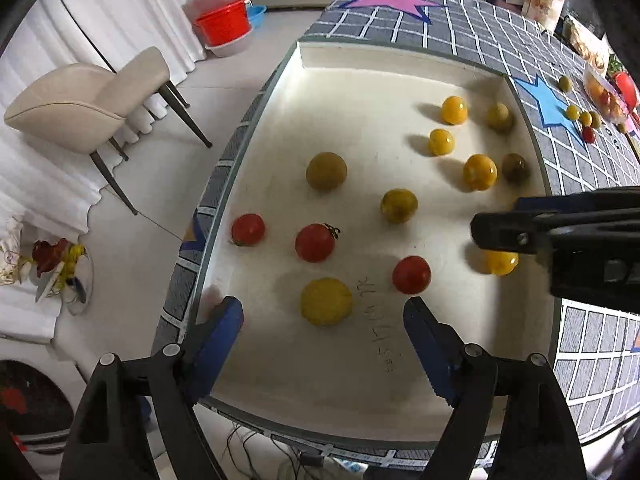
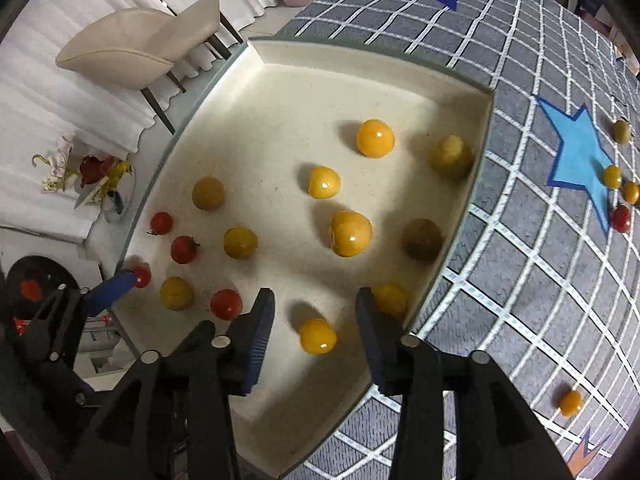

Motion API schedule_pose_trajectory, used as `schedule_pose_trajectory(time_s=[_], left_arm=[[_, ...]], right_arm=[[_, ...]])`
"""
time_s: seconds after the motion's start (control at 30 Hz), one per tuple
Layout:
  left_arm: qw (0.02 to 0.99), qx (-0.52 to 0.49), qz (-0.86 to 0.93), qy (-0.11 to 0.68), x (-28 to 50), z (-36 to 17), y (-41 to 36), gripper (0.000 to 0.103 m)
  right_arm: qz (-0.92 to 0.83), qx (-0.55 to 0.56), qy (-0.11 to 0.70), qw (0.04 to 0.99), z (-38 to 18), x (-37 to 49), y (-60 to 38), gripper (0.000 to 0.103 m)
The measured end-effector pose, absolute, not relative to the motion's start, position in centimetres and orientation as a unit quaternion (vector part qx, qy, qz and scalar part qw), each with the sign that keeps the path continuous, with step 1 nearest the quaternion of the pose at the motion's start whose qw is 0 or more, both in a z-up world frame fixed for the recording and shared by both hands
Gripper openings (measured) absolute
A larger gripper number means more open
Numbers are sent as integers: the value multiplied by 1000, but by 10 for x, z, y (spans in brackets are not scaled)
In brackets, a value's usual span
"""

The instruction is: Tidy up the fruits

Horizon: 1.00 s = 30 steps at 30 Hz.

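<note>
A white tray (image 1: pixel 360 76) on the checked tablecloth holds several red, yellow and olive-green cherry tomatoes. My left gripper (image 1: pixel 324 314) is open and empty over the tray's near edge, with a yellow tomato (image 1: pixel 326 301) lying between its fingers. My right gripper (image 2: pixel 315 304) is open above the tray's near right corner, and an orange-yellow tomato (image 2: pixel 318 335) lies on the tray floor between its fingers. The right gripper also shows in the left wrist view (image 1: pixel 496 232), with that tomato (image 1: pixel 500 262) under it.
More tomatoes lie loose on the tablecloth by the blue star (image 2: pixel 576 160), and one orange one (image 2: pixel 570 403) lies near the front. Bags of food (image 1: pixel 600 92) stand at the far right. A beige chair (image 1: pixel 88 100) and plastic basins (image 1: pixel 224 20) stand left of the table.
</note>
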State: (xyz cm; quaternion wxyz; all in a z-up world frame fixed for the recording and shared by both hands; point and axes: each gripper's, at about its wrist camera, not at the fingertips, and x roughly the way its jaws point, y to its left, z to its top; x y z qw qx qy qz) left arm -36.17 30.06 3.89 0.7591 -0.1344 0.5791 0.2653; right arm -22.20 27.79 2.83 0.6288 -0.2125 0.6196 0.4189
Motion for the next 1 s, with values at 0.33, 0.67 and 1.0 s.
schedule_pose_trajectory(time_s=[0.33, 0.67, 1.0], left_arm=[[749, -138, 233, 604, -370, 63, 285, 86], [759, -129, 221, 599, -376, 100, 287, 103], [742, -108, 206, 629, -375, 125, 283, 103]], right_arm=[[395, -229, 623, 635, 79, -221, 253, 82], [366, -260, 630, 634, 107, -227, 238, 103], [379, -290, 612, 631, 142, -244, 242, 103]])
